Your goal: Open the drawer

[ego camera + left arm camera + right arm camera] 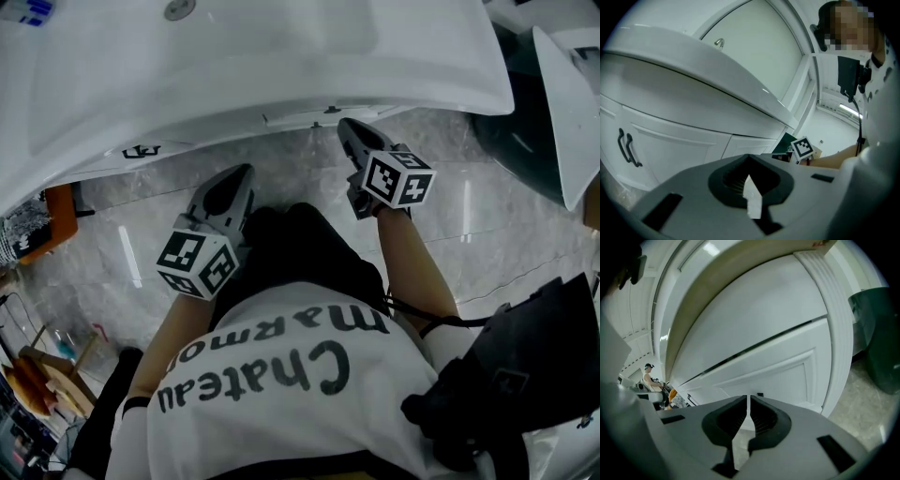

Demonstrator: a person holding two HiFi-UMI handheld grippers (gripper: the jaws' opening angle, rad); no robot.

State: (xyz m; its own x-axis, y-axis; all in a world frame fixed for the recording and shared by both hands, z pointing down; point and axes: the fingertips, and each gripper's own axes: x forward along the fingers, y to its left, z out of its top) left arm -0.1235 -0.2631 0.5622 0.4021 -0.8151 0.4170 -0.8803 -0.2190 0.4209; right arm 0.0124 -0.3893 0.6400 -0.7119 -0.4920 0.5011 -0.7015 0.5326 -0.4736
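A white vanity cabinet (684, 145) stands under a white counter (281, 56). My right gripper (349, 127) is shut and empty, its tip close under the counter's edge. It faces a panelled white front (778, 376) that carries a small dark handle (760, 394), seen from above as a dark handle (330, 110); a dark seam runs above that panel. My left gripper (240, 174) sits lower and further left, shut on nothing. In the left gripper view, the left gripper (750, 160) points at the cabinet, where a pair of black door handles (626, 148) shows at far left.
A dark green bin (877, 343) stands on the marble floor (469, 220) right of the cabinet. An orange object (62, 212) lies at the left, and a black bag (525, 375) hangs by my right side. The counter overhangs both grippers.
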